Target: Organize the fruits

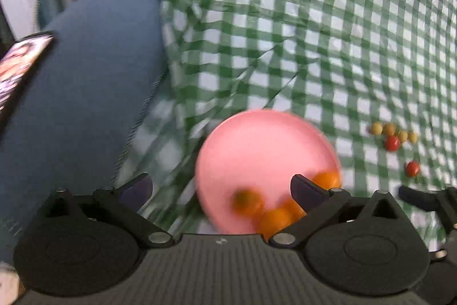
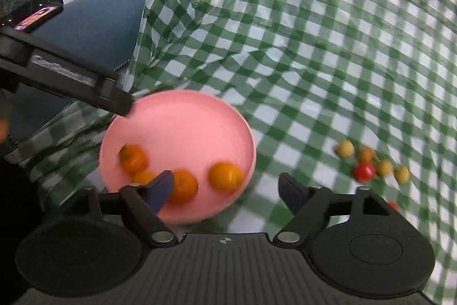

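A pink plate (image 1: 257, 145) (image 2: 182, 122) lies on the green checked cloth and holds several oranges (image 1: 248, 202) (image 2: 225, 175). A cluster of small yellow, orange and red cherry tomatoes (image 1: 392, 135) (image 2: 371, 163) lies on the cloth to the plate's right, with one more red tomato (image 1: 413, 168) nearer. My left gripper (image 1: 222, 187) is open and empty, above the plate's near left side. My right gripper (image 2: 227, 187) is open and empty, above the plate's near right edge. The left gripper also shows in the right wrist view (image 2: 85, 82), reaching to the plate's far left rim.
A blue cushion (image 1: 85, 82) (image 2: 100, 19) lies left of the cloth, with a phone (image 1: 17, 67) (image 2: 37, 17) on it. The cloth (image 1: 314, 33) is wrinkled and rises at the back. Both views are blurred by motion.
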The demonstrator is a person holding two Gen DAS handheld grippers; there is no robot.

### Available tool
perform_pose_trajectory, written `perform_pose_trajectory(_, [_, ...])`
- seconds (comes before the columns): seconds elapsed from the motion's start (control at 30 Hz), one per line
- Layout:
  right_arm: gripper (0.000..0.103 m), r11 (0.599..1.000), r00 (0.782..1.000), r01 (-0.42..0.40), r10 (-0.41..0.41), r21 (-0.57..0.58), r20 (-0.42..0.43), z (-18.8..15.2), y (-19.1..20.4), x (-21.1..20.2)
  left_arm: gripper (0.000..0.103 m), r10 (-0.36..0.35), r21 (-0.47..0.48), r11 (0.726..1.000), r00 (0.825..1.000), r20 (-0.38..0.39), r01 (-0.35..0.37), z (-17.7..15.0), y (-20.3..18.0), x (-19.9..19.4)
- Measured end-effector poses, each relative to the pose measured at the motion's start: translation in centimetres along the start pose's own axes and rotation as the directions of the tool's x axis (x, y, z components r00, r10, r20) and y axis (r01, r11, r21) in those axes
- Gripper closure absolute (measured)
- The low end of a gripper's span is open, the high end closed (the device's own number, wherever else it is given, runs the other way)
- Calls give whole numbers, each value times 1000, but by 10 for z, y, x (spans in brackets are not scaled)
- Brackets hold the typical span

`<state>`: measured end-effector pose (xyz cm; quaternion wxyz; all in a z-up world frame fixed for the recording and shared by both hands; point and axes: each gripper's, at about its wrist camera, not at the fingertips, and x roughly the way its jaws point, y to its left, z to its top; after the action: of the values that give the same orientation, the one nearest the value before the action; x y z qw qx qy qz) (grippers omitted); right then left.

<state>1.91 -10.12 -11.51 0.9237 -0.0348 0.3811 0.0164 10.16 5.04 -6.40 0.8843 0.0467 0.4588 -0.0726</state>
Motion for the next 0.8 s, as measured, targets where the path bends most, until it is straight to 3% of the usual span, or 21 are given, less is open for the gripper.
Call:
perform_pose_trajectory(0.2, [10,994,999,22,-19,110,-28,-34,6,-47,0,68,17,998,997,-27,-68,-55,-2,-39])
perform_pose_trajectory(0.43, [7,995,990,59,-69,86,121,-33,16,-102,0,63,18,998,998,11,-64,-76,-11,-78])
perform_pose_trajectory(0.8, [6,997,970,40,-55,67,235,-46,29,-157,0,74,-7,997,992,101,-74,-92,-14,-134])
